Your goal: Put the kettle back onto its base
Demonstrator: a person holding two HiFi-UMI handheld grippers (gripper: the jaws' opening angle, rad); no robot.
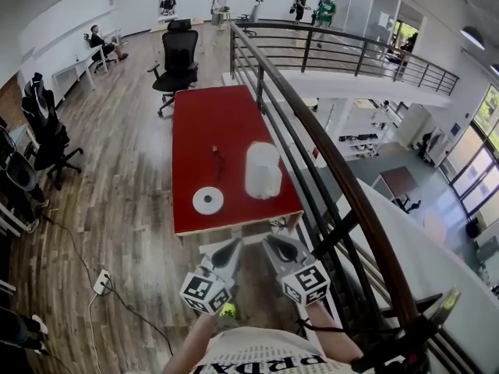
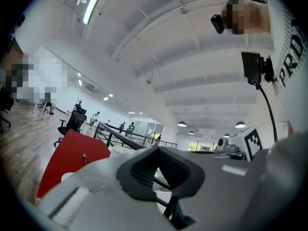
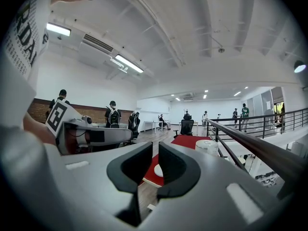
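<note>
A white kettle (image 1: 263, 170) stands upright on the near right part of the red table (image 1: 218, 115). Its round white base (image 1: 208, 200) lies to the kettle's left, near the table's front edge, apart from it. Both grippers hover short of the front edge, side by side and pointing level at the table. The left gripper (image 1: 234, 246) is shut and empty; its pads meet in the left gripper view (image 2: 156, 153). The right gripper (image 1: 274, 245) has only a thin slit between its jaws (image 3: 155, 153), with nothing in it. The right gripper view shows the kettle (image 3: 208, 147) and base (image 3: 159, 170) ahead.
A black railing (image 1: 312, 131) runs close along the table's right side, with a drop behind it. A small dark cable piece (image 1: 217, 156) lies mid-table. A black office chair (image 1: 178, 57) stands at the far end. A power strip (image 1: 102, 282) lies on the floor at left. People stand far back.
</note>
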